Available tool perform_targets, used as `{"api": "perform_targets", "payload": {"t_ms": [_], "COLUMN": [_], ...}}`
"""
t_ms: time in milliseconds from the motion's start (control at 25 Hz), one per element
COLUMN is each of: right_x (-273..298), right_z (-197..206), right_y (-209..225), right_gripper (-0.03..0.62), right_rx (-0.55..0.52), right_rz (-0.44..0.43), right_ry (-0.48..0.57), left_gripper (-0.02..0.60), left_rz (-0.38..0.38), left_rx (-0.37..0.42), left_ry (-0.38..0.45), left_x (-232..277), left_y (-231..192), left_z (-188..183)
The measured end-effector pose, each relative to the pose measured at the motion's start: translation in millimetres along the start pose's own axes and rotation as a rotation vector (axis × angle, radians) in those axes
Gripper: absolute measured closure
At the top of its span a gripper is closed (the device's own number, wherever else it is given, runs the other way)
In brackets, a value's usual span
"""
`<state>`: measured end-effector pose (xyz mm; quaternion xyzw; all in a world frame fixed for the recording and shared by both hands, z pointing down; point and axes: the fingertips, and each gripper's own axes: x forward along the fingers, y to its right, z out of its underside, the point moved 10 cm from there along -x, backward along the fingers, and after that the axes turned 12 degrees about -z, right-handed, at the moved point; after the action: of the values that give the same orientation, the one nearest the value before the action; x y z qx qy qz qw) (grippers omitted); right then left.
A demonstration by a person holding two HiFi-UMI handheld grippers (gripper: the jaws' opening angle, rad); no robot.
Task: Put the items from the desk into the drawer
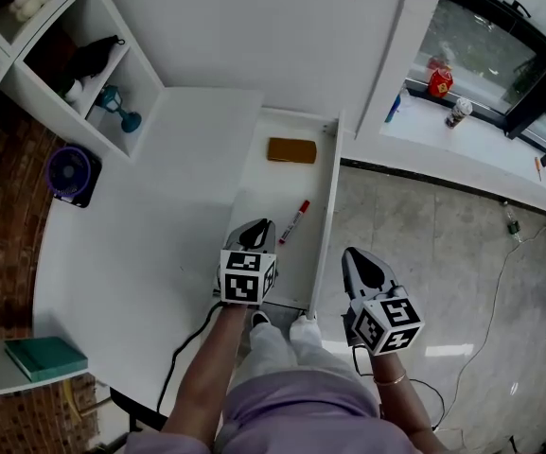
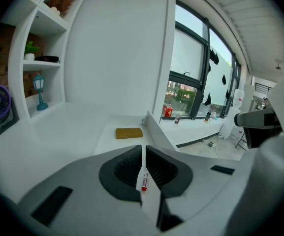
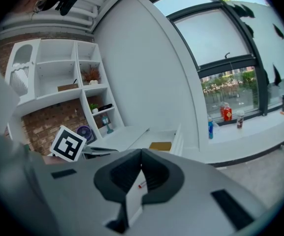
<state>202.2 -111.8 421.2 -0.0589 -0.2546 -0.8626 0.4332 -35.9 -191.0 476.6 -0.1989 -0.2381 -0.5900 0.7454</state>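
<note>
The white drawer (image 1: 327, 206) stands pulled out of the white desk (image 1: 149, 244). Inside it lie a tan rectangular block (image 1: 291, 149) at the far end and a red-capped marker (image 1: 293, 221) nearer me. My left gripper (image 1: 261, 225) hovers over the drawer's near end, jaws shut with nothing between them; in the left gripper view the marker (image 2: 143, 180) shows below, through the slit, and the block (image 2: 129, 132) beyond. My right gripper (image 1: 353, 256) hangs over the floor just right of the drawer front, also shut and empty, looking toward the block (image 3: 160, 146).
A purple fan (image 1: 72, 174) and a teal book (image 1: 45, 357) sit at the desk's left side. Shelves hold a teal lamp (image 1: 119, 109). Bottles stand on the window sill (image 1: 440, 83). A cable (image 1: 500, 272) trails over the tiled floor.
</note>
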Motion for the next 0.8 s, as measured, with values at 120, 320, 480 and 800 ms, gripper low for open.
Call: {"api": "perform_targets", "payload": {"t_ms": [120,320,480,800], "right_x": [-2,-1,2,11], "right_z": [-2,-4,-7,-10], "right_y": [-4,-13,-23,-39], "right_gripper": [0.591,0.591,0.591,0.591], "right_rx": [-0.011,-0.034,-0.059,-0.089], "right_rz": [-0.008,-0.04,-0.066,-0.122], "right_ry": [0.005,0.01,0.009,-0.004], "left_gripper": [0.565,0.578,0.581,0.581], "left_rz": [-0.012,-0.036,-0.054,-0.097], "left_rx": [-0.018,-0.045,-0.072,-0.073], "left_ry": [0.033,0.077,0.108,0.135], "left_x": [-17,-47,-71,-112], "left_y": [-1,-6,-11,-20], "left_z": [-2,-1,1,12]}}
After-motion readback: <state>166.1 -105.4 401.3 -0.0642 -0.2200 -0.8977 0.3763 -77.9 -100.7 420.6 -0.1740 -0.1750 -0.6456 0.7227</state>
